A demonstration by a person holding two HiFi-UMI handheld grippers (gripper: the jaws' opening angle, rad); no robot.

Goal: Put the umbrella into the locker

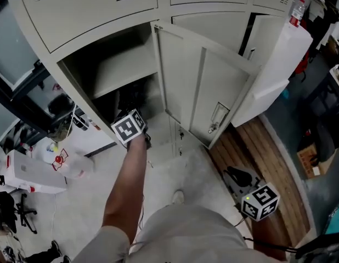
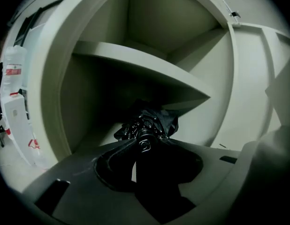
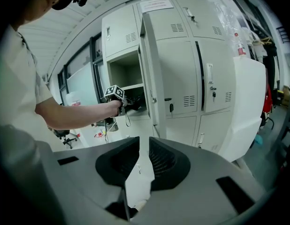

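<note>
The grey locker (image 1: 123, 70) stands with its door (image 1: 202, 86) swung open to the right. My left gripper (image 1: 134, 109) reaches into the open compartment under the inner shelf (image 2: 135, 62). It is shut on a black folded umbrella (image 2: 149, 123), whose crumpled fabric points into the dark lower space. In the head view the umbrella (image 1: 131, 98) is a dark shape just inside the opening. My right gripper (image 1: 232, 174) hangs low at the right above the floor. Its jaws (image 3: 144, 153) stand slightly apart with nothing between them. From there my left gripper (image 3: 128, 102) shows at the locker mouth.
More closed lockers (image 3: 206, 78) stand to the right of the open door. A white cabinet (image 1: 284, 64) with a bottle (image 1: 297, 10) on top is at the far right. White boxes and a plastic bottle (image 1: 54, 158) lie on the floor at left; a cardboard box (image 1: 309, 160) at right.
</note>
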